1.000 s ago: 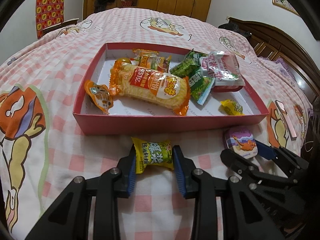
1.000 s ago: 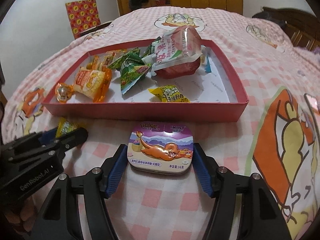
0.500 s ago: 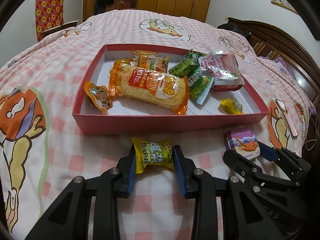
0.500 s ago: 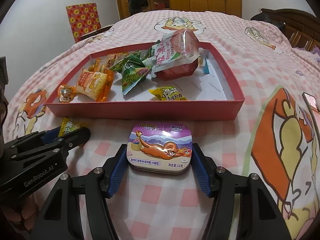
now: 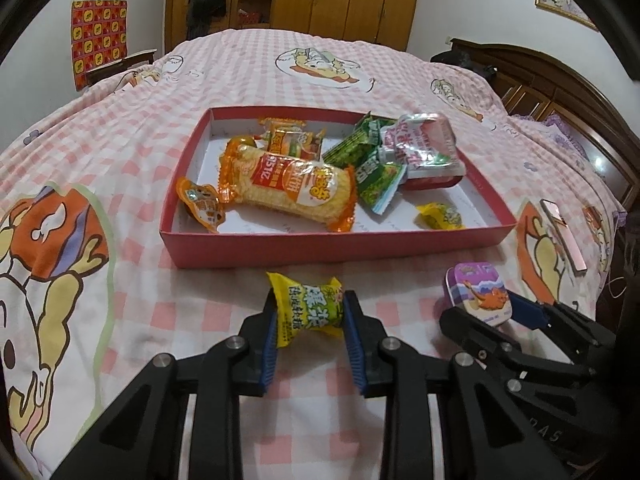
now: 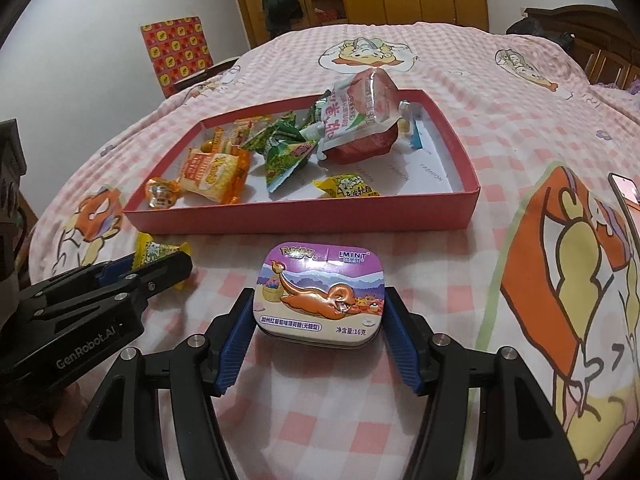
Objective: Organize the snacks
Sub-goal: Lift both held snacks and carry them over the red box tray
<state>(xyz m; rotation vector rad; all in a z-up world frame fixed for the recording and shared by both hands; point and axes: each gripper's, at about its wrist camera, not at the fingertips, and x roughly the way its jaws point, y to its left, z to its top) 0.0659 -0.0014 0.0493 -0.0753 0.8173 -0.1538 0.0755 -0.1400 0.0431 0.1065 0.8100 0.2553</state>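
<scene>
Below the box, left hand-held gripper clenches candy, right clenches tin — lift both clear of the rim before releasing.

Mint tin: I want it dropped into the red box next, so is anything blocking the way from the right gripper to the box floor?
Only the red box's near wall stands between the mint tin, clamped in the right gripper, and the bare right floor; it must clear that wall.
</scene>
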